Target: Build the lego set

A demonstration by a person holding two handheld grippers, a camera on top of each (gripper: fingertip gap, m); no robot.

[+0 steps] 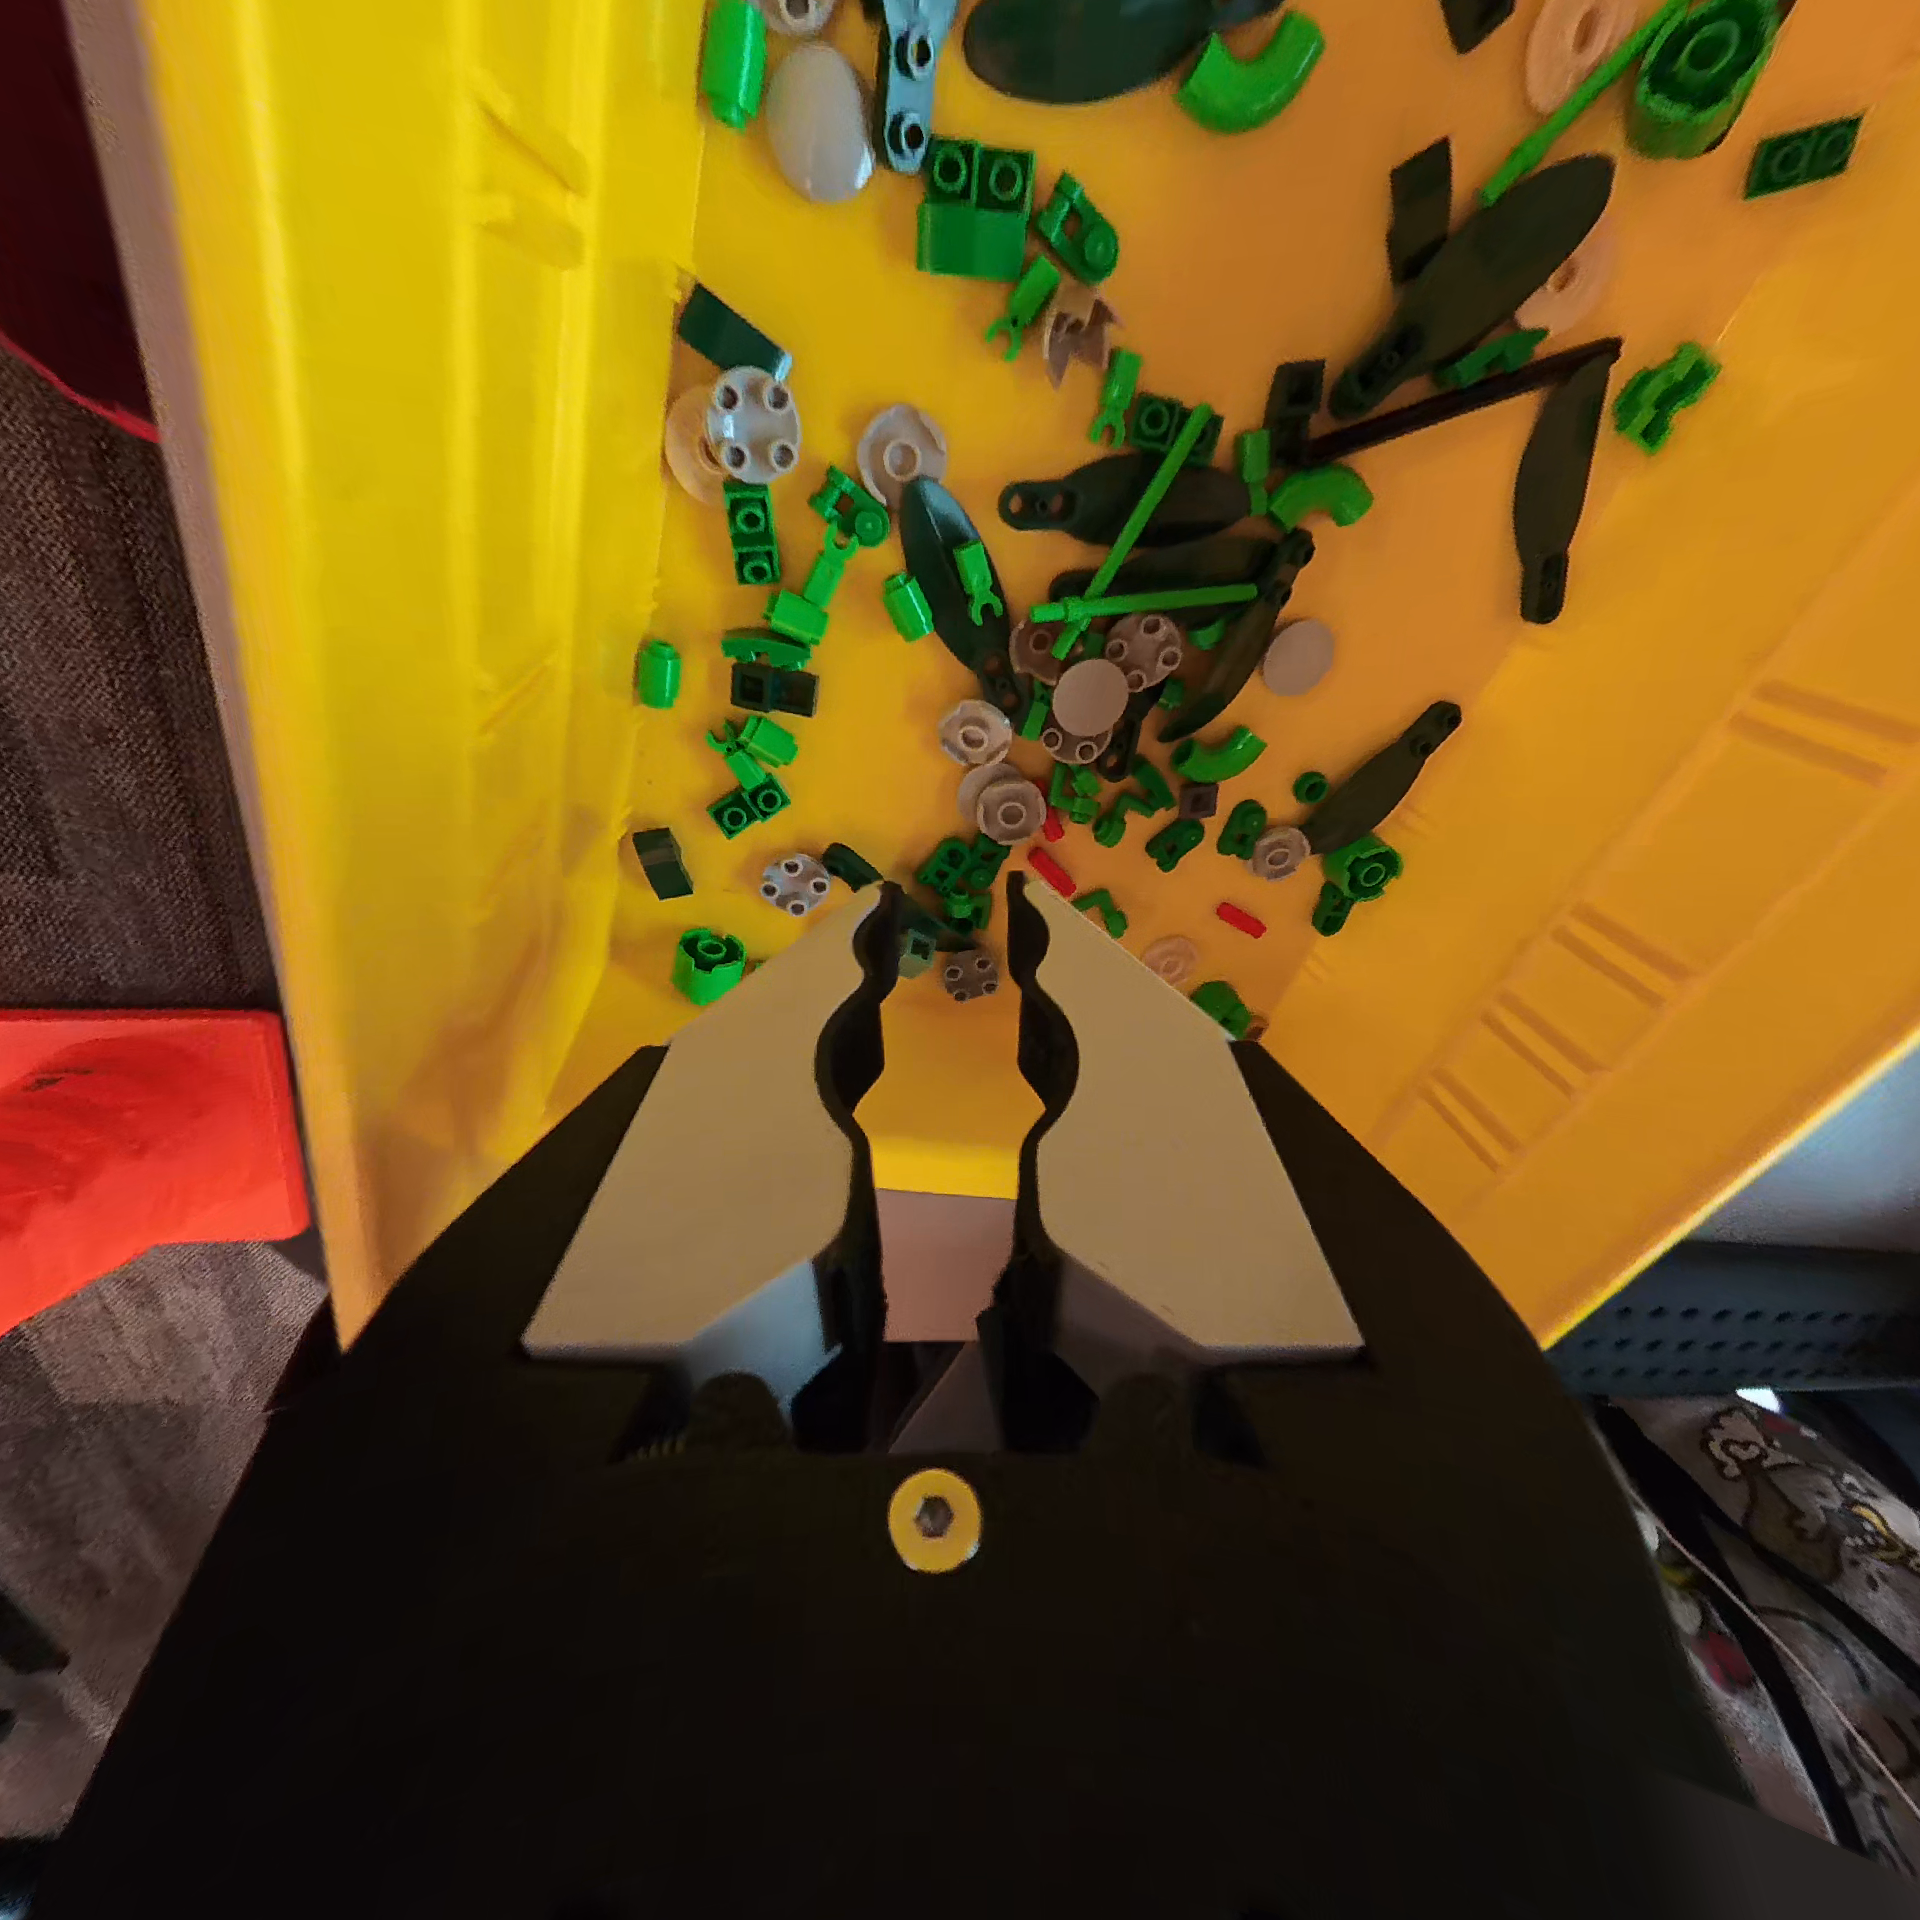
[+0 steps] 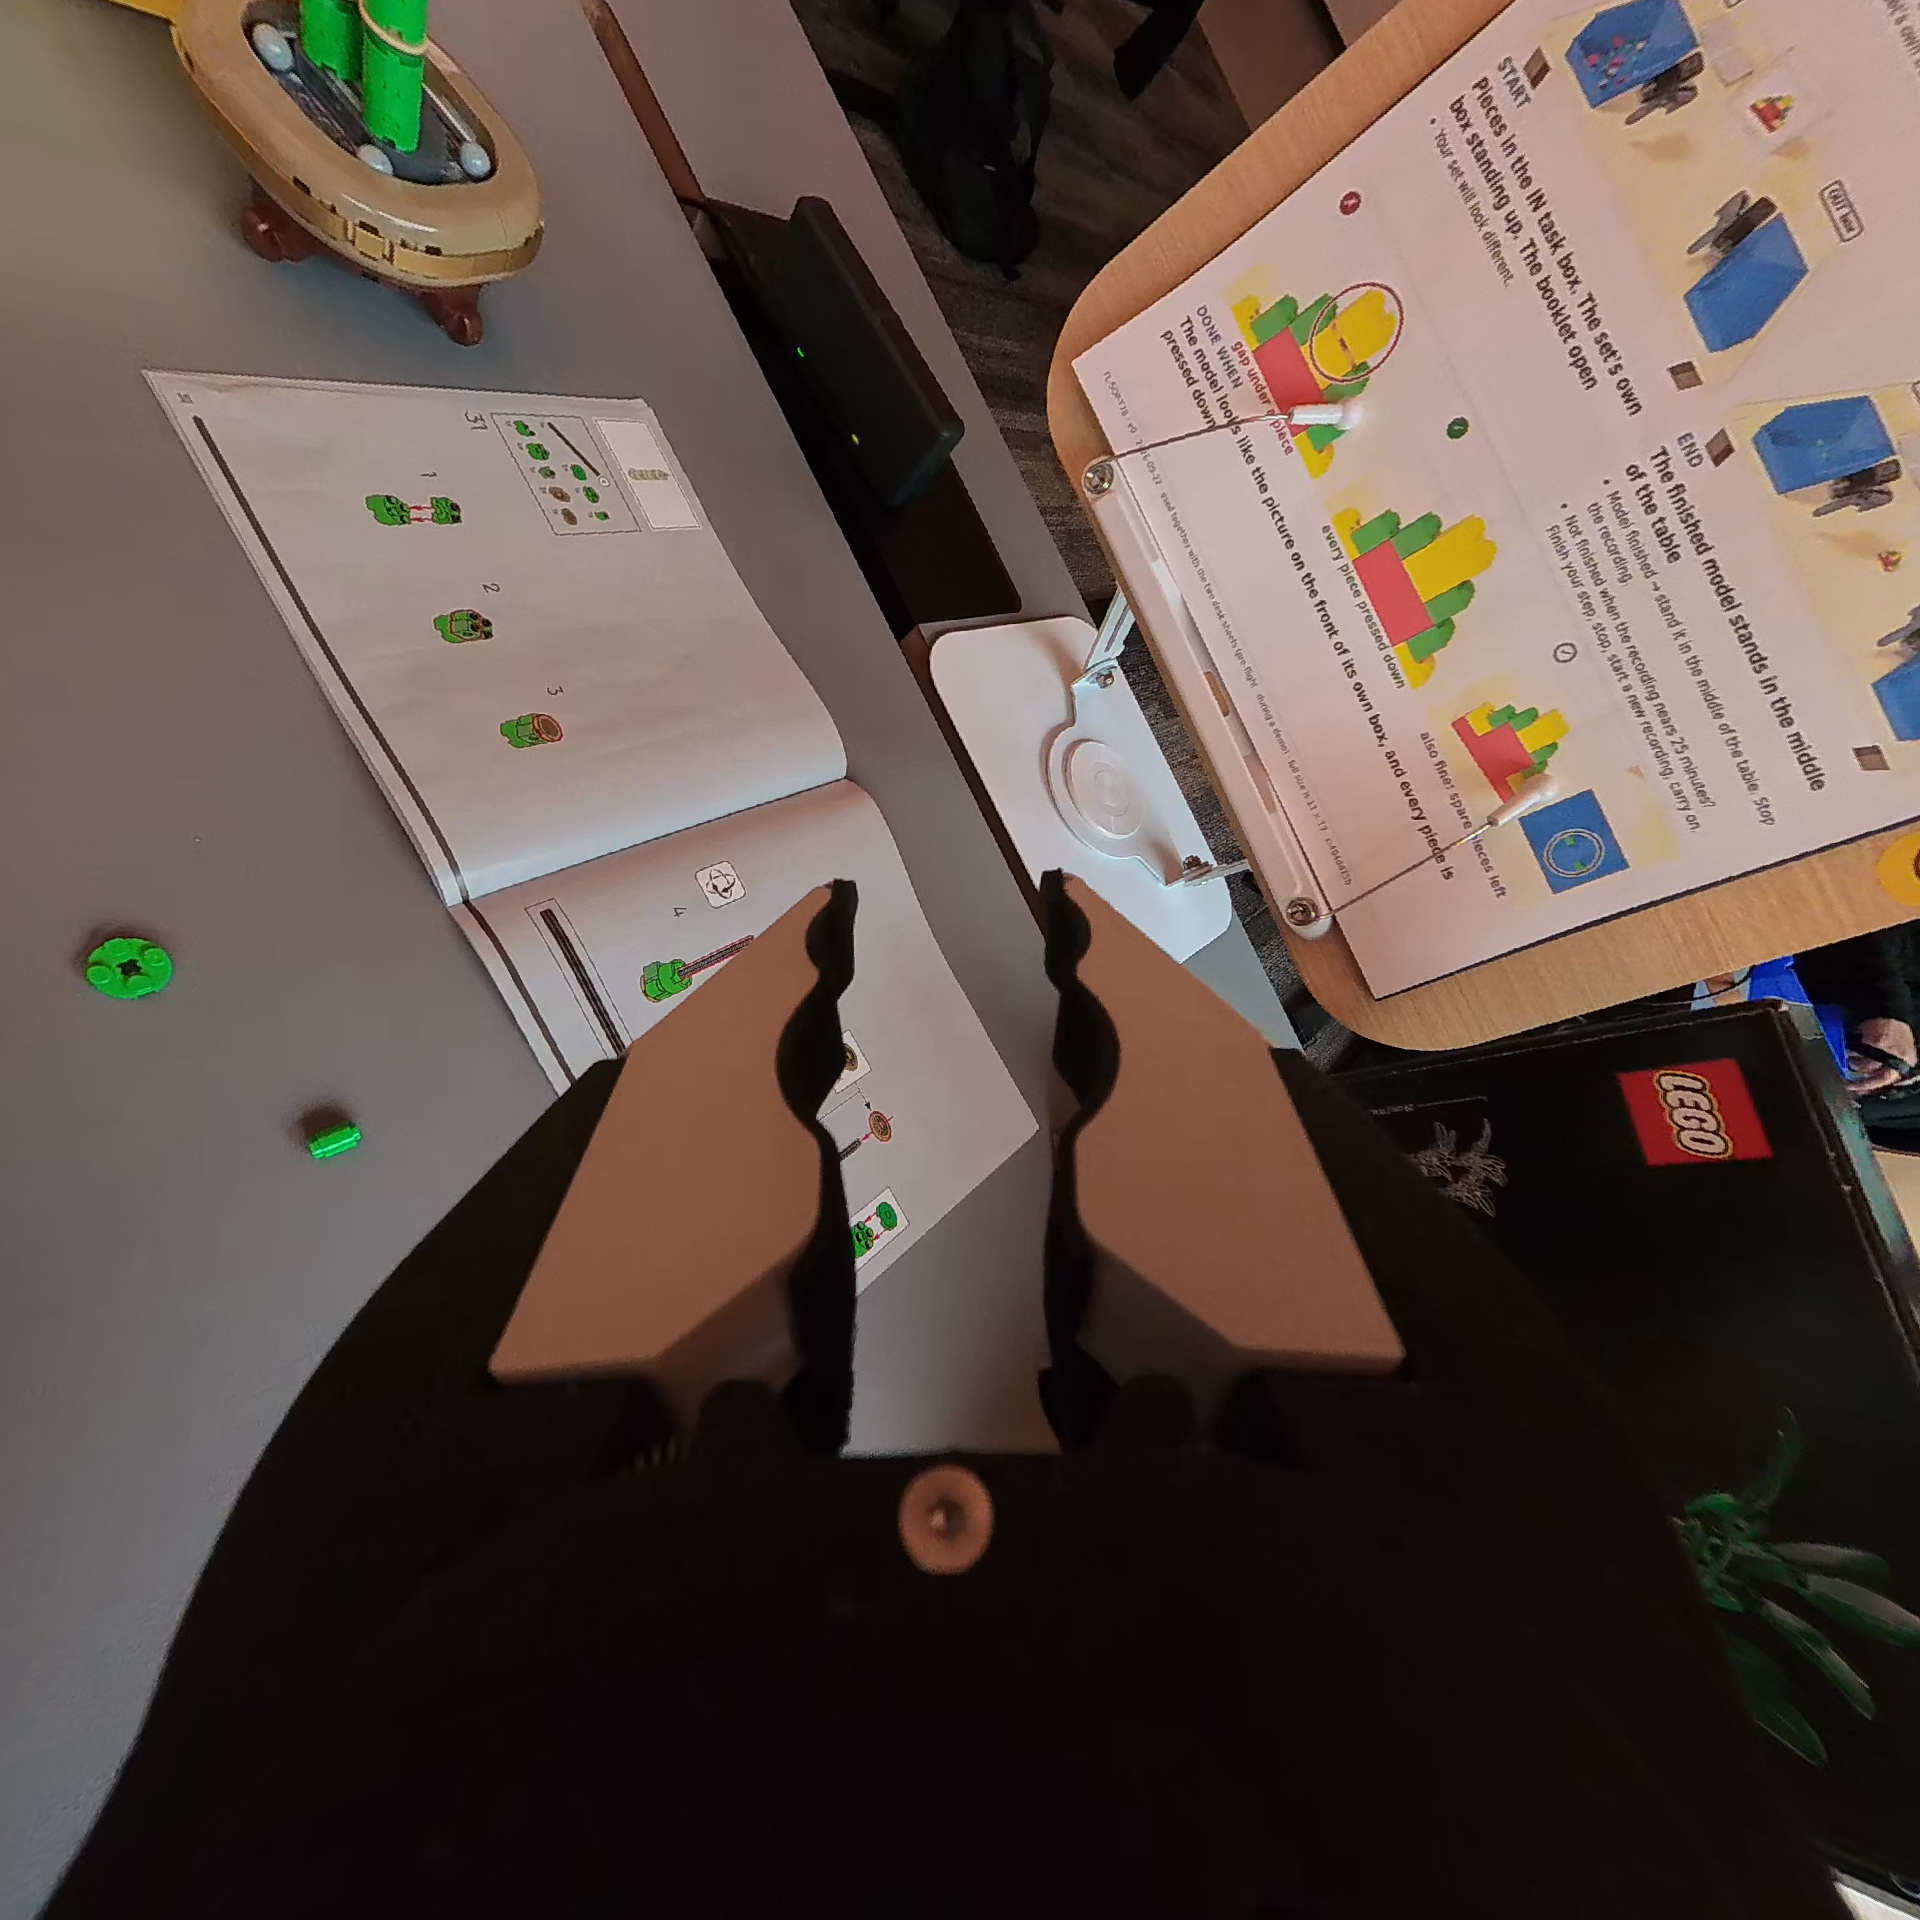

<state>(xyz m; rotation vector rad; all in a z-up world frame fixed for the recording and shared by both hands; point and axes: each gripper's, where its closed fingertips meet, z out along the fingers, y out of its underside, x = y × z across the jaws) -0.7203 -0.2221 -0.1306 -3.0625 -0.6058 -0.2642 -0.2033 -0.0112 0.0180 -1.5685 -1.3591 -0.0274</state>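
Observation:
In the left wrist view my left gripper (image 1: 948, 894) is open and empty, low over a yellow bin (image 1: 1039, 343) of loose green, dark green and grey Lego pieces. Its tips hang over a small dark green piece (image 1: 920, 945) and a grey round plate (image 1: 971, 975). In the right wrist view my right gripper (image 2: 948, 902) is open and empty above the open instruction booklet (image 2: 540, 623) on the grey table (image 2: 156, 1195). A green round plate (image 2: 128, 966) and a small green cylinder piece (image 2: 334, 1140) lie on the table to its left. The partly built model (image 2: 374, 135), a tan oval base with green stalks, stands at the far left.
A wooden board with a printed instruction sheet (image 2: 1507, 499) stands on a white stand (image 2: 1081, 769) to the right. The black Lego box (image 2: 1683, 1195) lies at the lower right. A black device (image 2: 862, 353) sits at the table's far edge. A red object (image 1: 135, 1132) lies left of the bin. My right fingertips sit around 60 centimetres from my left ones. To reach the grey round plate (image 1: 971, 975) in a straight line is about 6 centimetres for my left fingers, about 55 centimetres for my right. About 20 centimetres separates my right fingertips from the small green cylinder piece (image 2: 334, 1140).

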